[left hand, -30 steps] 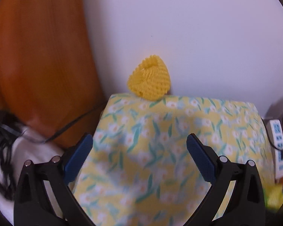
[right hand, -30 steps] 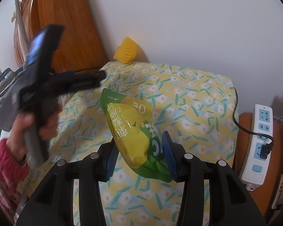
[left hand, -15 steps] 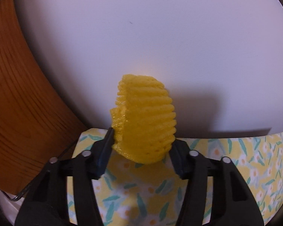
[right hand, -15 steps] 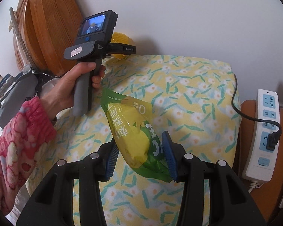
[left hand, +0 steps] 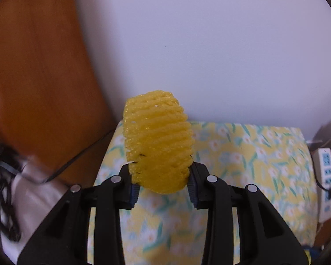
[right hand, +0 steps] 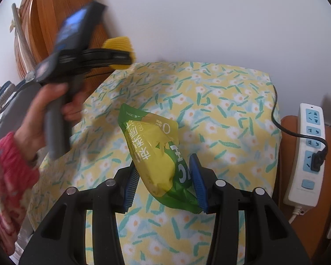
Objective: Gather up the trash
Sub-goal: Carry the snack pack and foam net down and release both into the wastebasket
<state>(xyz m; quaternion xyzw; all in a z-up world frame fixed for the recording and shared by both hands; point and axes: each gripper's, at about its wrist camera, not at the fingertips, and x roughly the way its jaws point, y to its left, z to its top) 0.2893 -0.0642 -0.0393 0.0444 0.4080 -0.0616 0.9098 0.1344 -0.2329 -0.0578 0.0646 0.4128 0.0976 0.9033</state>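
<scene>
Left wrist view, near to far: left gripper (left hand: 163,187) was clenched on a yellow foam net (left hand: 157,143), both blue pads (left hand: 133,193) pressed into its lower sides, so the net stood upright between them, raised off the surface. Beneath and beyond lay a yellow flowered cloth (left hand: 264,159) covering a raised flat top. A black cable (left hand: 77,161) ran off its left edge toward a wooden headboard (left hand: 37,77); a white power strip (left hand: 325,176) showed at the right edge; a white wall (left hand: 209,44) closed the background. Right wrist view, near to far: right gripper (right hand: 164,178) was clamped on a green and yellow wrapper (right hand: 156,154), blue pads (right hand: 198,181) against its lower part, the printed end tilted up and away to the left. Whether the wrapper touched the flowered cloth (right hand: 231,114) could not be told. To the left, a hand (right hand: 44,119) in a pink patterned sleeve (right hand: 4,176) gripped the handle of the left gripper (right hand: 125,58), blurred, the foam net (right hand: 119,46) at its tip, near the far left corner of the cloth. At right, the power strip (right hand: 306,154) lay on a brown surface, one black plug (right hand: 317,159) seated in it, its cord running up over the cloth's edge. Headboard (right hand: 53,22) and wall (right hand: 209,17) stood behind.
</scene>
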